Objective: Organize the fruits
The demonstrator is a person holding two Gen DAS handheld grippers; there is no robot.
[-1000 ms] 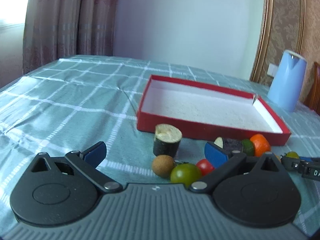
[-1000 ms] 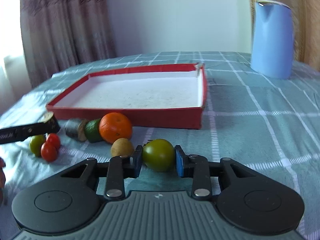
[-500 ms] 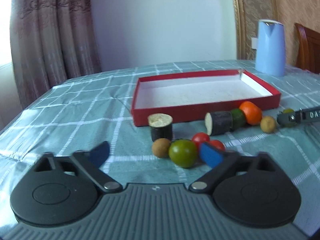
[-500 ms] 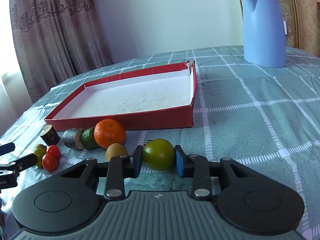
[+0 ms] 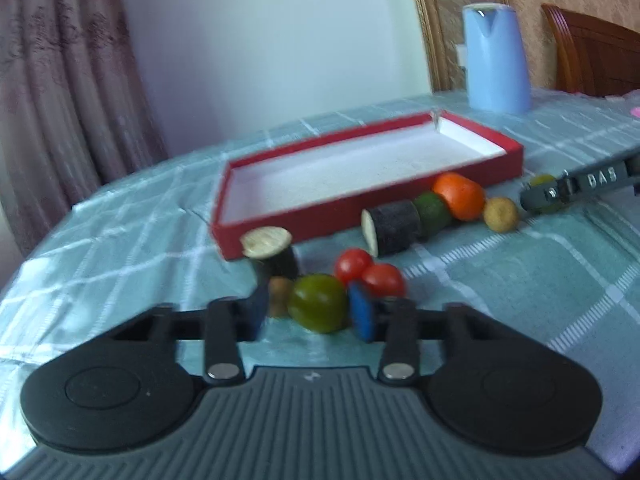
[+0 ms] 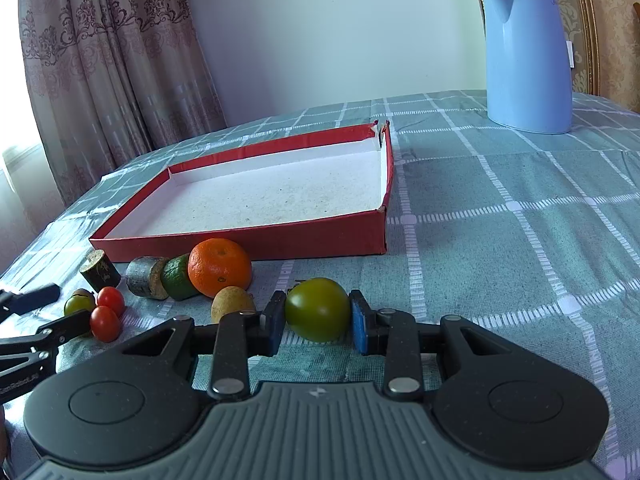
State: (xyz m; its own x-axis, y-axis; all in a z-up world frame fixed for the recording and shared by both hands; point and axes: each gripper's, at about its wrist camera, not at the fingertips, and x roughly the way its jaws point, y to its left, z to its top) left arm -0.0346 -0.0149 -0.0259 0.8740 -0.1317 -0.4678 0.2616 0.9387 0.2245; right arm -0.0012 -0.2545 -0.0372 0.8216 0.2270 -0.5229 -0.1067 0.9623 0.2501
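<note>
Red tray (image 6: pixel 328 236) beside loose fruit

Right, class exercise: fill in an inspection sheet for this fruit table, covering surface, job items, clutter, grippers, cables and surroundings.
Surface: checked teal tablecloth.
Job's things: red tray, nothing in it; in front of it lie an orange, green half-fruit, dark cut cylinders, cherry tomatoes, tan fruit, small brown fruit.
Clutter: blue kettle behind the tray.
Grippers: right gripper shut on large green tomato; left gripper brackets second green tomato and the brown fruit, grip unclear through blur.
Cables: nothing seen.
Surroundings: curtain, white wall, wooden chair.
</note>
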